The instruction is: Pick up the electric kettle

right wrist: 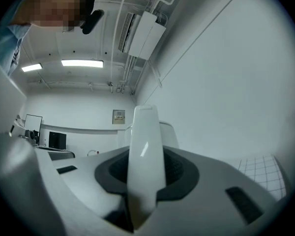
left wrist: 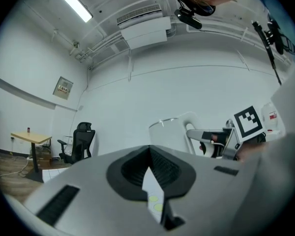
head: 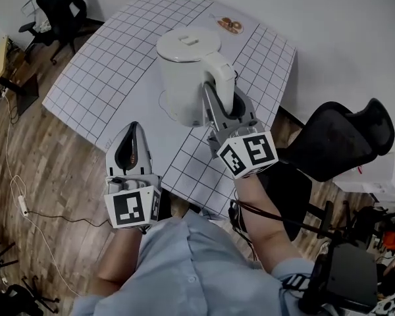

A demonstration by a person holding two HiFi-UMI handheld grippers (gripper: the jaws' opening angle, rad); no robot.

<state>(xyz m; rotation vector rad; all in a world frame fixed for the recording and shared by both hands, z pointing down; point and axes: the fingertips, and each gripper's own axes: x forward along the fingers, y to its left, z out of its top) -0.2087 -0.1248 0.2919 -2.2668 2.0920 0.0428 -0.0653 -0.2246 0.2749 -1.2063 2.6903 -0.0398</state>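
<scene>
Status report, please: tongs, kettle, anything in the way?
Right tongs shut on the kettle handle. Left tongs shut, empty, off to the side. Kettle upright over the gridded table. Small brown item at far edge, not in the way.

Cool, even, fairly dim light comes from ceiling strip lights [left wrist: 73, 3], so shadows on the worktop [head: 112, 64] are faint and soft-edged. A small glint lies on the kettle handle [right wrist: 141, 150] in the right gripper view. Both gripper views are fisheye: walls bow, corners go black, and the near foreground is soft. The head view is sharp, darker toward the floor [head: 39, 176].
</scene>
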